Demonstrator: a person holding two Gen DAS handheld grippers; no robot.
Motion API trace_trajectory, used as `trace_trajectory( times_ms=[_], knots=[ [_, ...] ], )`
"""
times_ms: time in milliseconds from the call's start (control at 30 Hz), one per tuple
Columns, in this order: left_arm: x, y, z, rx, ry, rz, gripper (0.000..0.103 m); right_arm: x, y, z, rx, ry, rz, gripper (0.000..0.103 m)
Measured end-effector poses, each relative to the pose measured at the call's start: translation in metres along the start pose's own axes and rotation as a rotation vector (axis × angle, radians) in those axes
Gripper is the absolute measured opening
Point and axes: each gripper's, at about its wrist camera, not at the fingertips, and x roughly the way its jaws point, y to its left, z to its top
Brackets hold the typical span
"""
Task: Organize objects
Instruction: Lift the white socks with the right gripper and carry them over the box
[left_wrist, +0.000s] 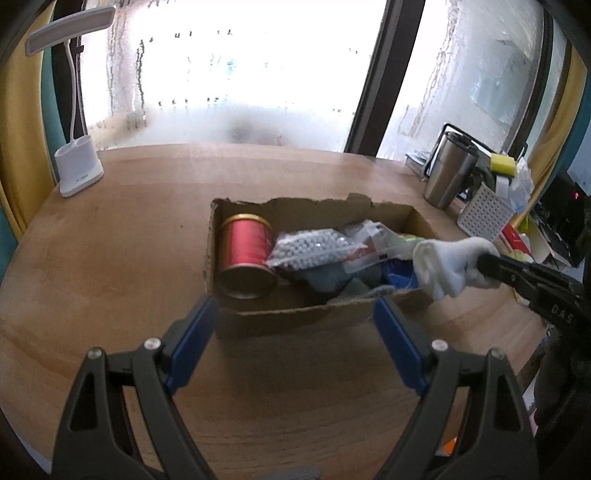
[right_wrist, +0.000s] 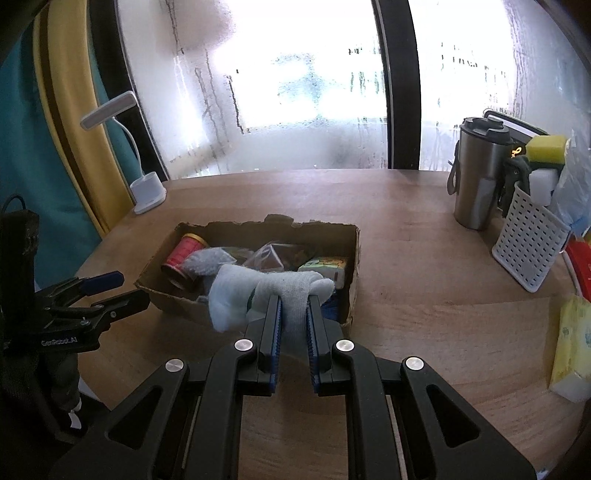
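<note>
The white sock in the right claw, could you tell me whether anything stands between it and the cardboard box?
Nothing visible does. The right claw is shut on the white sock, which hangs over the near right end of the cardboard box. That end already holds a bag and other items, so the sock would land on them.

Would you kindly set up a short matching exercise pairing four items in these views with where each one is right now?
Things:
1. white sock
2. red can
3. steel tumbler
4. desk lamp

Places:
A. lying on its side in the cardboard box
B. far left corner of the table
C. clamped in the right gripper
D. upright beside the white perforated basket

Pairs: 1-C, 2-A, 3-D, 4-B
</note>
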Motion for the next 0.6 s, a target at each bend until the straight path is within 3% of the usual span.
trace_trajectory(
  times_ms=[600],
  knots=[
    [0.025, 0.006, 0.008, -0.022, 0.028, 0.001, 0.087, 0.034, -0.004, 0.01, -0.032, 0.051, -0.039, 0.014]
  ],
)
